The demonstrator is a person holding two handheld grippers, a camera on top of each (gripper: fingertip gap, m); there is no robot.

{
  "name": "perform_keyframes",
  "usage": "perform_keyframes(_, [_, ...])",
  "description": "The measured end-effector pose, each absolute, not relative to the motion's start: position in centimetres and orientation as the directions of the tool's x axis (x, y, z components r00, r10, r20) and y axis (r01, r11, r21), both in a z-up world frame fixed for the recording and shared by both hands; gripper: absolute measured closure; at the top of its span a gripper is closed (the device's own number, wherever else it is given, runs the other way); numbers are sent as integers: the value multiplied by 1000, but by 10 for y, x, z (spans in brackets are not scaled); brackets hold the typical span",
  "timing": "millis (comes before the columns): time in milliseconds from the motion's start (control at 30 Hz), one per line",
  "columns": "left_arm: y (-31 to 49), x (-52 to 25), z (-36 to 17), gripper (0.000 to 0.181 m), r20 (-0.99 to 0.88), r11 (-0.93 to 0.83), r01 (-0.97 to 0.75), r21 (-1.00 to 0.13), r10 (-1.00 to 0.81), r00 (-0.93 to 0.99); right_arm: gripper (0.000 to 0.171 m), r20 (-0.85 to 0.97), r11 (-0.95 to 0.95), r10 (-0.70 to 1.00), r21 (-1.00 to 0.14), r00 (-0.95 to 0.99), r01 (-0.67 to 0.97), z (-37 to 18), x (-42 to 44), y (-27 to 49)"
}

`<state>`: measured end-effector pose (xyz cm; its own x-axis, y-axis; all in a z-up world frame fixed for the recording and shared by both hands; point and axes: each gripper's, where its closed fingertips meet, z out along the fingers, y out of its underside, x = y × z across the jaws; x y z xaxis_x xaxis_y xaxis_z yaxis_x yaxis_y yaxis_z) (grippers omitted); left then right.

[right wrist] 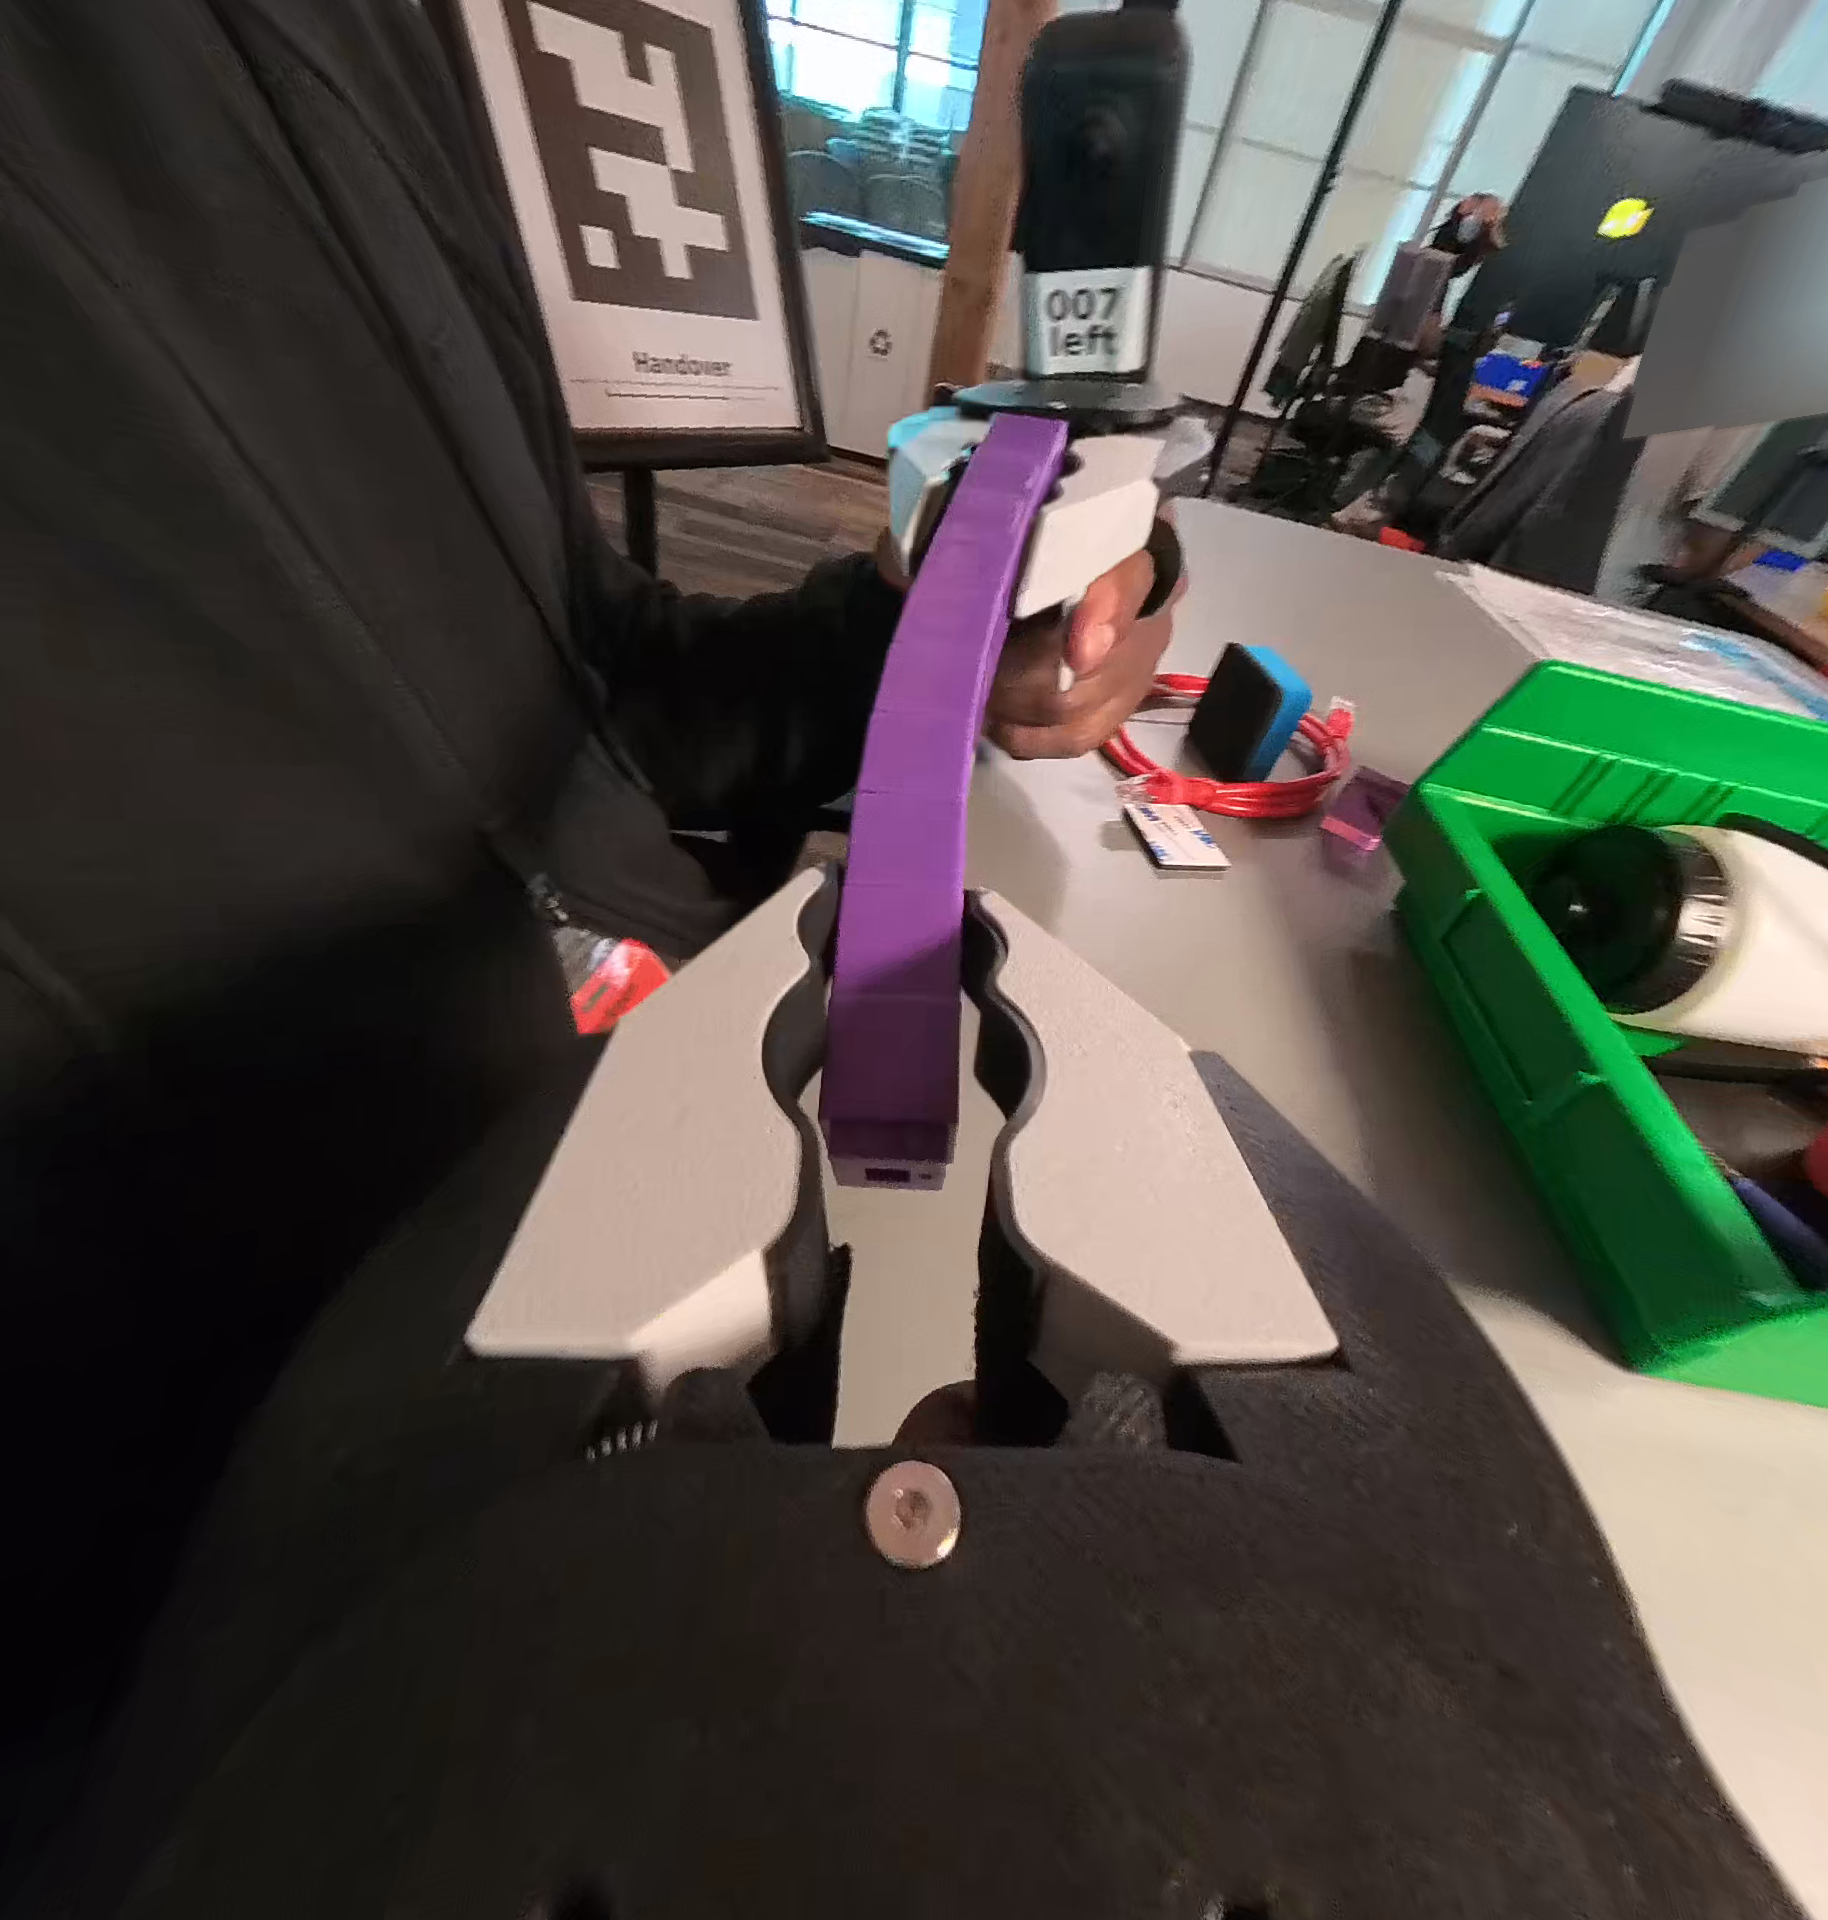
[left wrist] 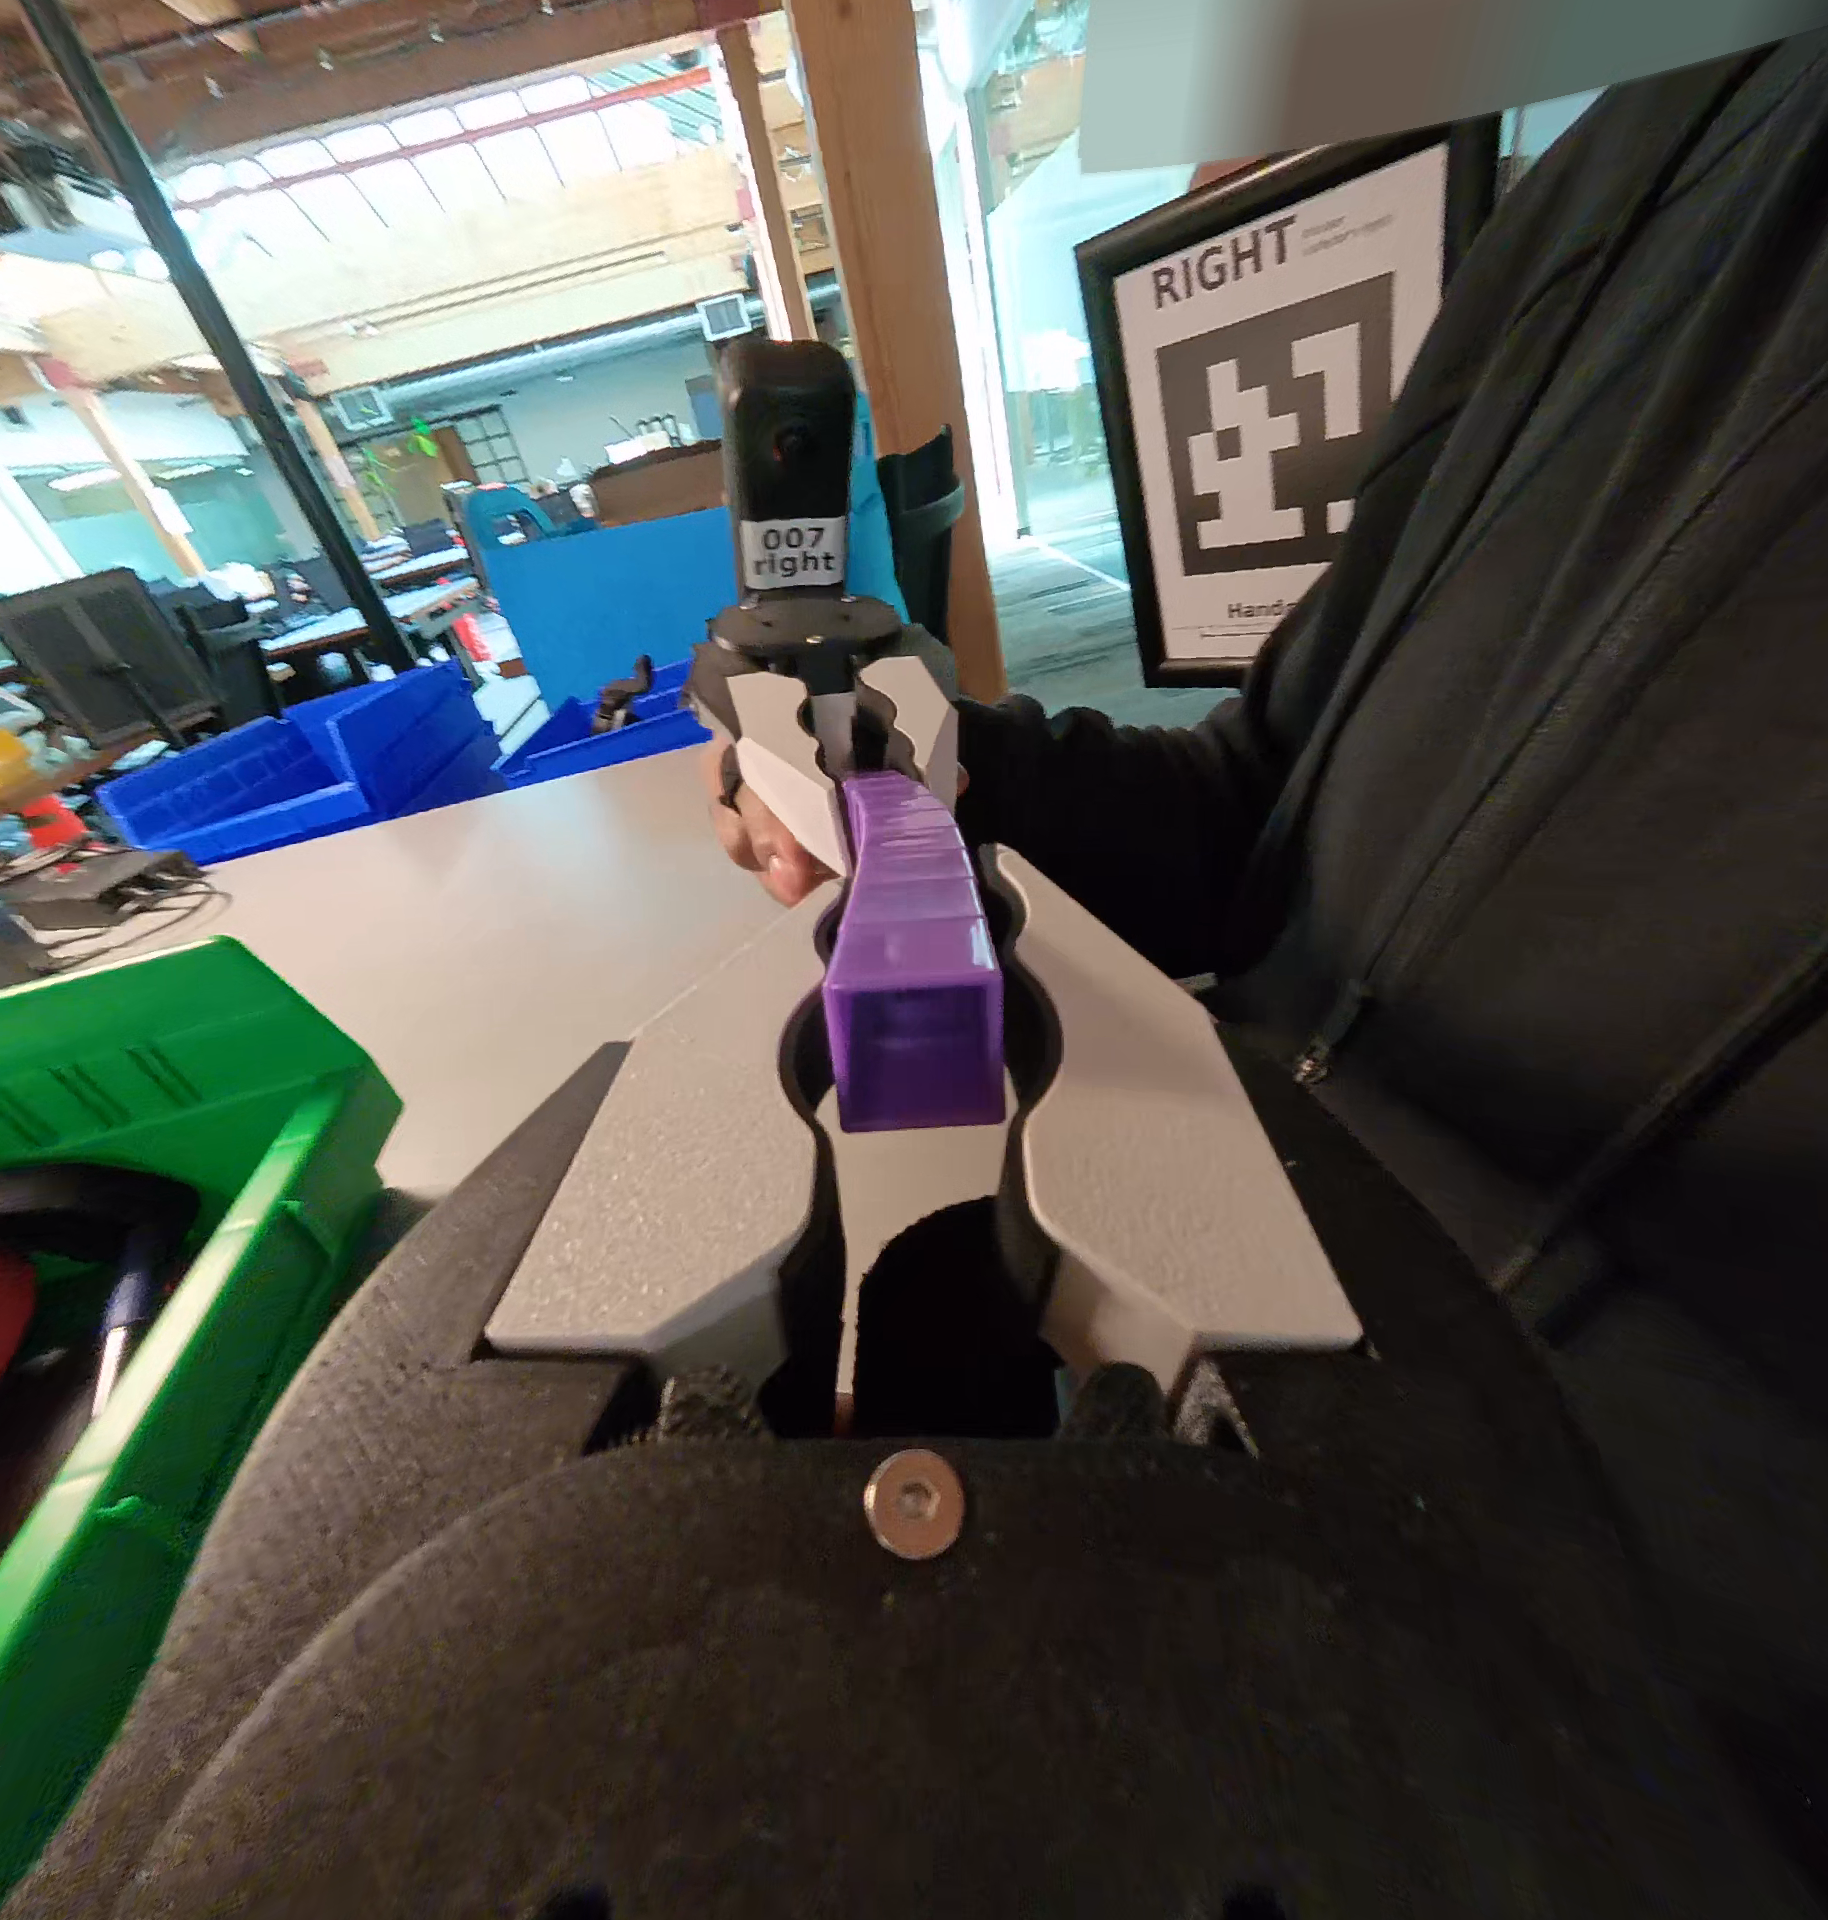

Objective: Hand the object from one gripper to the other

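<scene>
Left wrist view: the purple bar (left wrist: 915,997) is squeezed by both the left gripper (left wrist: 915,914) and the right gripper (left wrist: 853,758), so it can be passed across.

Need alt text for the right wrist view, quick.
The right gripper and the left gripper each grip one end of a long purple bar above a grey table, beside a green bin.
</scene>
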<state>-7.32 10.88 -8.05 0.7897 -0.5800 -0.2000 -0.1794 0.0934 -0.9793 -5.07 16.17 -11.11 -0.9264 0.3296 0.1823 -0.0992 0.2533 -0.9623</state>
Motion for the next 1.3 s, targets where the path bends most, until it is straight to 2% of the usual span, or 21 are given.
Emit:
perform_keyframes(133, [100,-63,-82,157,-156,75,-142,-987,-649,745,148,158,239,272,-966,-949,-93,-113,-42,155])
perform_keyframes(233, [103,-69,-77,158,-175,106,-140,-984,-615,769,149,196,213,344,-969,-918,-127,-102,-53,160])
perform_keyframes(333, [113,-87,-66,158,-254,179,-190,-965,-481,839,149,233,200,486,-968,-842,-152,-88,-74,172])
perform_keyframes(433, [124,-107,-60,158,-380,214,-327,-920,-296,876,147,276,247,605,-957,-747,-153,-83,-95,183])
perform_keyframes(633, [130,-122,-48,157,-505,257,-471,-844,-83,859,145,283,243,705,-958,-650,-153,-72,-111,194])
perform_keyframes(767, [127,-115,-53,157,-398,238,-347,-907,-214,892,149,326,283,613,-941,-719,-185,-80,-94,182])
perform_keyframes(900, [112,-90,-61,157,-104,144,-31,-989,-538,836,149,273,202,449,-958,-851,-201,-80,-64,162])
perform_keyframes(933, [108,-84,-60,157,-85,138,-6,-990,-577,812,149,263,186,433,-962,-862,-201,-80,-62,159])
perform_keyframes(1067, [113,-95,-56,158,-152,188,-67,-980,-489,859,150,273,221,528,-959,-804,-180,-82,-83,168])
perform_keyframes(1200, [129,-120,-57,156,-296,202,-247,-948,-264,918,147,296,272,660,-951,-691,-148,-81,-108,186])
perform_keyframes(1300, [128,-116,-56,157,-315,214,-262,-941,-271,910,150,294,257,624,-952,-724,-166,-81,-100,181])
